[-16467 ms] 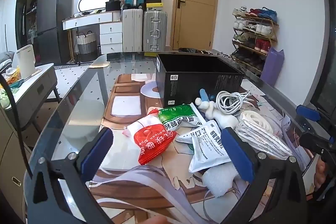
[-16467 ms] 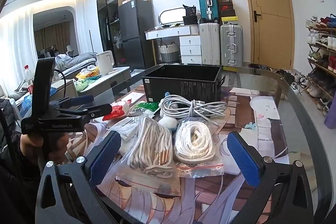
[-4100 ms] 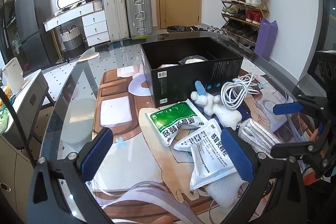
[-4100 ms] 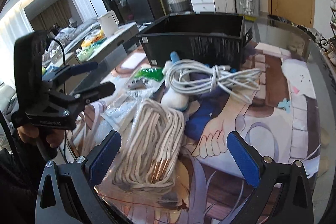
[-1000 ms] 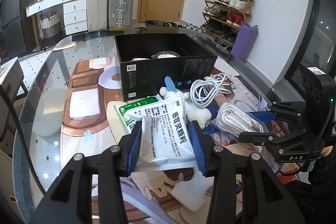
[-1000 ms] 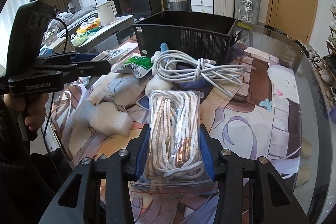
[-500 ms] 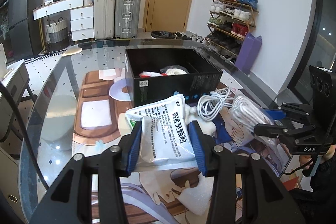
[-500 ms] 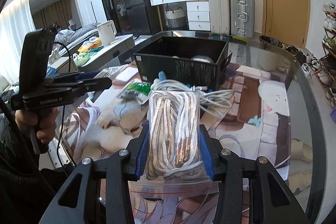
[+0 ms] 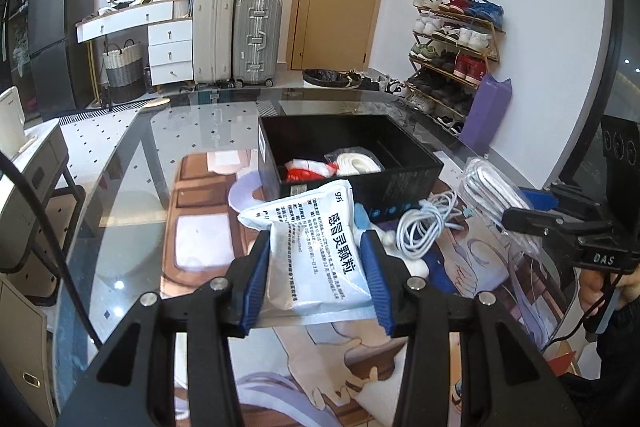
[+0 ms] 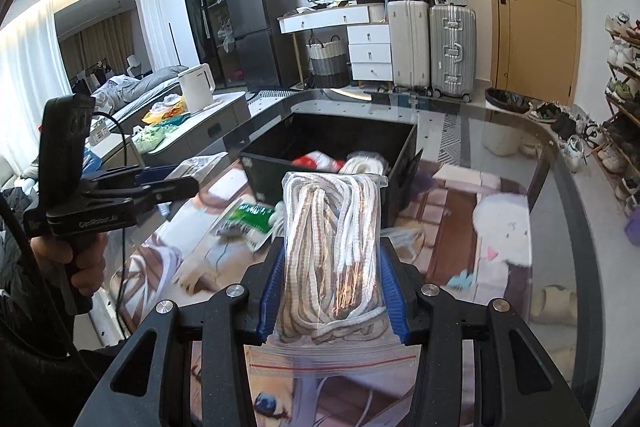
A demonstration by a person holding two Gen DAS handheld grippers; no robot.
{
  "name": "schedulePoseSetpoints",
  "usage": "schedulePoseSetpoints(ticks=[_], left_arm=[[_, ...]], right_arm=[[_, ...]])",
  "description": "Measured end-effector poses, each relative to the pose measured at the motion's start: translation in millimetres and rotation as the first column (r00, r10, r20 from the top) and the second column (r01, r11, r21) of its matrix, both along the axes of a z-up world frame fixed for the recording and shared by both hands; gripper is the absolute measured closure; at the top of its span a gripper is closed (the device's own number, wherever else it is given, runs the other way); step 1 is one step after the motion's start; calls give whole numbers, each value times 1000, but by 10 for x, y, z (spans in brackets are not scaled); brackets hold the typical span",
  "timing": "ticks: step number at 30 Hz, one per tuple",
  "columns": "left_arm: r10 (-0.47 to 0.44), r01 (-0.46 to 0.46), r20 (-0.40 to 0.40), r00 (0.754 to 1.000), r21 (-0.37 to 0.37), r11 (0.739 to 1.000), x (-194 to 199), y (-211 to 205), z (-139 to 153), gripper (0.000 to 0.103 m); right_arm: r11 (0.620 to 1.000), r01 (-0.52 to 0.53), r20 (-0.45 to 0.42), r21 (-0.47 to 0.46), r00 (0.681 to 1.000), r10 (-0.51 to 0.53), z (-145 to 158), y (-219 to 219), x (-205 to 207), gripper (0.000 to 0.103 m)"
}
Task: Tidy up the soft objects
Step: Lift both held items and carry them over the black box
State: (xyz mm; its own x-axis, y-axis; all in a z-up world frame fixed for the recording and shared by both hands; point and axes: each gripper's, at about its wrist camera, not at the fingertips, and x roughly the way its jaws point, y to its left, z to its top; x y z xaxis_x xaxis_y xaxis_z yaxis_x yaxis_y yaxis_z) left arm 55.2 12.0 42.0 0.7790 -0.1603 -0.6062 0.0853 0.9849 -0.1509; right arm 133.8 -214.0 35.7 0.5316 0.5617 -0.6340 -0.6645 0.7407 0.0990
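Note:
My left gripper is shut on a white medicine pouch with Chinese print and holds it above the table, short of the black box. My right gripper is shut on a zip bag of white and brown rope, raised in front of the black box. The box holds a red-and-white pouch and a bagged white rope coil. Each gripper shows in the other's view: the right one and the left one.
On the glass table with its printed mat lie a white cable bundle, a white plush toy and a green pouch. Suitcases, a shoe rack and a door stand behind.
Both grippers have risen and moved toward the black box with their loads. The view now looks further into the box.

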Motion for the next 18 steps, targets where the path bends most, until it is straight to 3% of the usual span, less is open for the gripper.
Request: schedulePoseSetpoints(ticks=[18], left_arm=[[15,-16,49,999,14,1000,322,133,259,59]], right_arm=[[999,7,27,47,1000,-8,245,178,480,58]])
